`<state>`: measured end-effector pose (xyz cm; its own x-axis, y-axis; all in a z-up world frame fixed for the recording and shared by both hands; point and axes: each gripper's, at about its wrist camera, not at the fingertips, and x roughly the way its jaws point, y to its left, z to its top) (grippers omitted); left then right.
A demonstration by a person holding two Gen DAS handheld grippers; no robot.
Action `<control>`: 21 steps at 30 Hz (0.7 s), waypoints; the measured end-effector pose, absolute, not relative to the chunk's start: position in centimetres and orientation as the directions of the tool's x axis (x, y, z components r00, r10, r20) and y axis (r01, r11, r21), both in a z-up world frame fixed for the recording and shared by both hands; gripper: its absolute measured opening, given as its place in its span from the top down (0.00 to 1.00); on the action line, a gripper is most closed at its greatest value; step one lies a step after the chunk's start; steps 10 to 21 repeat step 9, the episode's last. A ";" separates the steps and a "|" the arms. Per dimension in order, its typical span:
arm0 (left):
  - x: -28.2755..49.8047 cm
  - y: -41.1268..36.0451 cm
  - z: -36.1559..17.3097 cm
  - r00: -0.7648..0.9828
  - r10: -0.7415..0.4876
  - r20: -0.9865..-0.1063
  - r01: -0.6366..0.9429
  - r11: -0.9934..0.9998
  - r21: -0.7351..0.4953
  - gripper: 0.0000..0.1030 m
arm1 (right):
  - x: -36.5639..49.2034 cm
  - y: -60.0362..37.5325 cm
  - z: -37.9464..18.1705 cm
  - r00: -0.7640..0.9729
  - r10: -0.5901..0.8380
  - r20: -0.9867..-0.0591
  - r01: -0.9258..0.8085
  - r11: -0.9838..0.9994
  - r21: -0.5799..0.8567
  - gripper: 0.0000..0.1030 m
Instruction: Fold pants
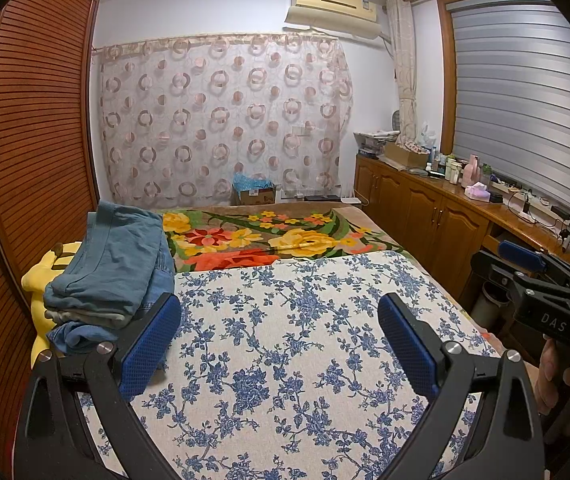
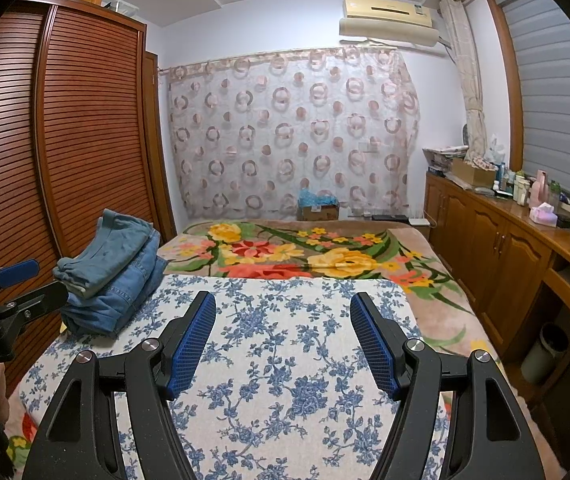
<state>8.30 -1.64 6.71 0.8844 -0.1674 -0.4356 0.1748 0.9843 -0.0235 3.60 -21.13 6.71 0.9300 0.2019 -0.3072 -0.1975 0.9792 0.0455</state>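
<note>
The pants (image 1: 113,264) sit in a folded pile at the left of both pictures, on the left edge of the bed (image 1: 285,360), next to the brown slatted wardrobe (image 1: 33,140). In the left wrist view the pile is just past the left finger of the left tool (image 1: 281,344). Something yellow (image 1: 41,276) lies under and beside it.

The pile looks like blue denim on the bottom and a softer blue-green cloth on top. Denim is thick and a bit heavy, but it bends and flops. It is not slippery and will not break. I think the best place to take hold is a thick edge, like the waistband or a hem, so the cloth does not slide out. Pinching only the top layer would pull the pile apart.

The left tool is spread wide with nothing in it. The right tool (image 2: 283,340) is also spread wide and holds nothing. Both hang over the blue flower cloth (image 2: 285,380).

Writing: "DAS" shows on the right tool's body at the right edge of the left wrist view. At the left edge of the right wrist view, cut-off letters read like "nRobot.AI".
</note>
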 end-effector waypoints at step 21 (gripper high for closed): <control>8.3 -1.6 6.7 0.885 -0.167 -0.435 0.174 0.984 -0.024 0.04 | 3.6 -21.1 6.7 0.930 0.202 -0.307 -0.198 0.979 0.046 0.30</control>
